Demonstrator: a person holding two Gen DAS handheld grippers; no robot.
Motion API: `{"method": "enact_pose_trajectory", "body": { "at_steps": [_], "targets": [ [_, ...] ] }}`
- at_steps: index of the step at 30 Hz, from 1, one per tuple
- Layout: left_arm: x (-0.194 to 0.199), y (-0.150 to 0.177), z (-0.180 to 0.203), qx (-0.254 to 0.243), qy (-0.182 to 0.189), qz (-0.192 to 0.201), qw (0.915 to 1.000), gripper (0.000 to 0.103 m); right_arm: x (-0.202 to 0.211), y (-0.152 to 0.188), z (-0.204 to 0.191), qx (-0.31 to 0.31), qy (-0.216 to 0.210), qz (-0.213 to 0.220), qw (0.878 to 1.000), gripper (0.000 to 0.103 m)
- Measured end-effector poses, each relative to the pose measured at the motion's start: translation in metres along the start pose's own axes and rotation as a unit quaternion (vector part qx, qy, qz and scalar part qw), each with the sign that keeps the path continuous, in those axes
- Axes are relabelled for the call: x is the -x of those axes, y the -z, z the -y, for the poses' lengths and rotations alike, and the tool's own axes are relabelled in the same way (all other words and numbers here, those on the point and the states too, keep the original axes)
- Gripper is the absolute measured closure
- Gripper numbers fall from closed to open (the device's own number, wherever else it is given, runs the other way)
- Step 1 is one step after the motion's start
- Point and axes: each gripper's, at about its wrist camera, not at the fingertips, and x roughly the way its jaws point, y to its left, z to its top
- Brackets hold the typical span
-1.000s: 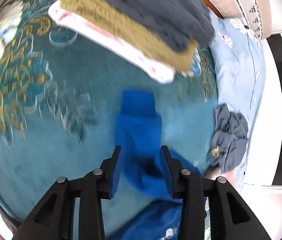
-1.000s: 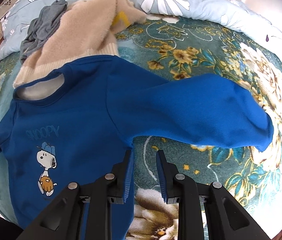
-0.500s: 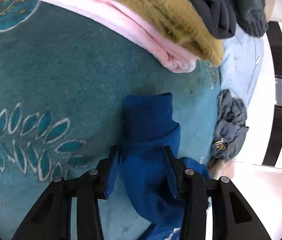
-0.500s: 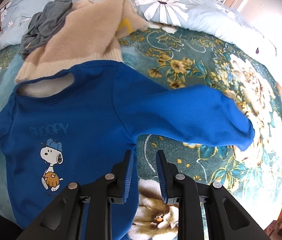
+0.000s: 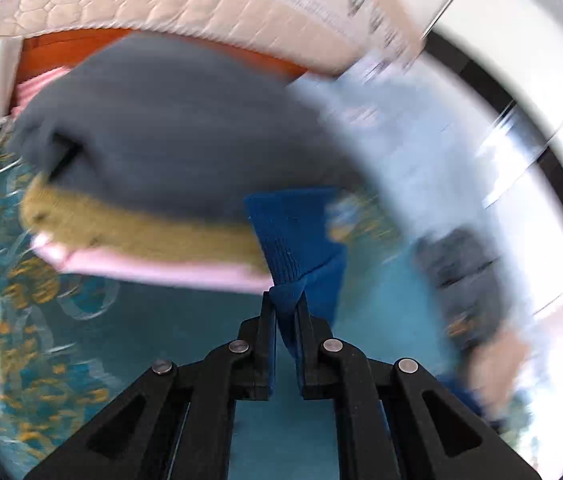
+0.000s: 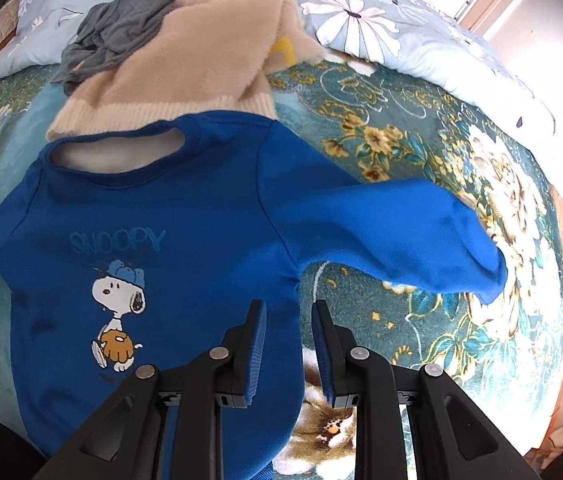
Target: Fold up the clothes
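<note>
the blue sweatshirt (image 6: 169, 248) lies face up mid-frame on the bedspread (image 6: 421, 160), one sleeve (image 6: 381, 236) flung out to the right. the left gripper (image 5: 284, 312) is closed tight on the other sleeve's cuff (image 5: 289, 240), probably to draw it across the body for a fold. the right gripper (image 6: 288, 344) hovers over the side seam at lower centre, fingers parted and holding nothing; a folded stack (image 5: 153, 208) sits in the left view's upper left.

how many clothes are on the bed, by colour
blue: 1, sweatshirt, its cuff pinched in the left tongs
beige: 1
grey: 2, crumpled, folded
mustard: 1
pink: 1
total: 6
</note>
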Motion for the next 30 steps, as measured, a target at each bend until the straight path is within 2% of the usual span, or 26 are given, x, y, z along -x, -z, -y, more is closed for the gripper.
{"method": "enact_pose_trajectory", "body": {
  "at_steps": [2,4,5,11,12,14,18,19,23,26,30],
  "targets": [
    [-0.016,0.013,-0.024,0.042,-0.017,-0.037,0.9983,0.096,-0.002,0.005,0.005,-0.006,-0.001,-0.004,1.0,0.077],
    [-0.031,0.025,-0.048,0.084,-0.034,-0.074,0.9931,0.095,-0.003,0.009,0.017,-0.022,0.0,-0.006,1.0,0.077],
    [-0.033,0.027,-0.052,0.09,-0.037,-0.082,0.9918,0.095,-0.003,0.01,0.023,-0.03,0.001,-0.006,1.0,0.077],
    [-0.024,0.017,-0.048,0.073,-0.038,-0.098,0.9918,0.095,-0.006,0.022,0.059,-0.079,0.004,-0.011,0.997,0.077],
    [-0.023,0.016,-0.047,0.07,-0.038,-0.101,0.9917,0.094,-0.006,0.022,0.07,-0.097,-0.012,-0.006,0.995,0.077],
    [-0.018,0.015,-0.049,0.071,-0.035,-0.116,0.9901,0.094,-0.007,0.025,0.101,-0.14,-0.035,0.007,0.99,0.077],
    [0.003,0.016,-0.057,0.095,-0.006,-0.129,0.987,0.092,-0.011,0.038,0.165,-0.228,-0.06,0.029,0.971,0.077],
    [0.011,0.014,-0.056,0.099,0.001,-0.127,0.987,0.091,-0.012,0.041,0.181,-0.249,-0.066,0.035,0.966,0.077],
    [0.049,0.003,-0.039,0.087,0.024,-0.101,0.9908,0.087,-0.033,0.063,0.255,-0.355,-0.103,0.046,0.928,0.077],
    [0.084,-0.008,-0.025,0.084,0.046,-0.069,0.993,0.087,-0.056,0.079,0.295,-0.434,-0.147,0.051,0.887,0.077],
    [0.117,-0.02,-0.002,0.119,0.076,-0.03,0.9895,0.083,-0.089,0.101,0.333,-0.529,-0.195,0.053,0.825,0.074]
  ]
}}
